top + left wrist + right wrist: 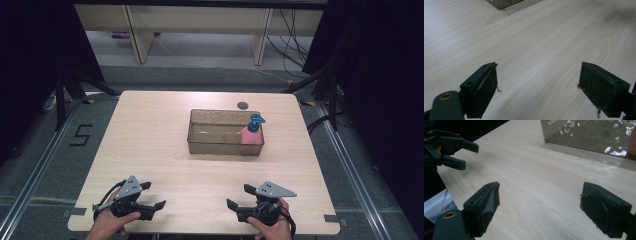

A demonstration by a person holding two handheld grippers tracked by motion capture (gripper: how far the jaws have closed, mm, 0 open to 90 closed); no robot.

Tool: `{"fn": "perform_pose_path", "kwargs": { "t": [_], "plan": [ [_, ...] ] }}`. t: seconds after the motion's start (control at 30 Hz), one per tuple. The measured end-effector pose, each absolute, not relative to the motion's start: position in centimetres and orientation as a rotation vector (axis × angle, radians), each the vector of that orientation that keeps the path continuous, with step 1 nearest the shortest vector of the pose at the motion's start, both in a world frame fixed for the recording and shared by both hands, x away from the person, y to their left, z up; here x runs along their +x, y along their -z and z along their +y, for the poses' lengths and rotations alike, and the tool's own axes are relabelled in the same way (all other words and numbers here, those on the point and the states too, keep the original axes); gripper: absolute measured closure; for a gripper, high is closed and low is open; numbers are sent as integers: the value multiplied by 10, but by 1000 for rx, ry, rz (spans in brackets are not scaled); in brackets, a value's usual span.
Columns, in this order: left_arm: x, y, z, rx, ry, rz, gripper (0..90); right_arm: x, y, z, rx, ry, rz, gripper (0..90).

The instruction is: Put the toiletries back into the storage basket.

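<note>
Both grippers, left gripper point(154, 196) and right gripper point(239, 196), rest well short of the pink bottle point(251, 134).

Pale, light-wood-grain rectangular table point(150, 150) with rounded corners, standing on grey carpeted floor point(40, 150). Flanked left and right by silver metal floor rails point(350, 165). Marked on the carpet at left with a black taped numeral "5" point(80, 135). Framed on both sides by black curtains point(30, 60) and black tripod legs point(67, 87). Backed, beyond the table, by beige wooden furniture legs and panels point(200, 30) over lighter grey flooring. Strewn at far right with black cables point(290, 40). Lit evenly from above, without harsh shadows.
</note>
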State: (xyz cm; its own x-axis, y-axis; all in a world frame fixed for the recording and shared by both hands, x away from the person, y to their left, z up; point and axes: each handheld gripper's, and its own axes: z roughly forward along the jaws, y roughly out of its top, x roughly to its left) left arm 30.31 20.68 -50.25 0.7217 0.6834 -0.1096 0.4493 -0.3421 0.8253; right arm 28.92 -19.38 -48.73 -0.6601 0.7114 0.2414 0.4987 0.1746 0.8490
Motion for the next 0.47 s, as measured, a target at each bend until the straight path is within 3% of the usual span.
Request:
{"fn": "perform_pose_path", "kwargs": {
  "t": [0.47],
  "plan": [
    [303, 502, 207, 2017, -322, 852, 148, 281, 489, -193, 1162, -1472, 2280, 162]
  ]
}}
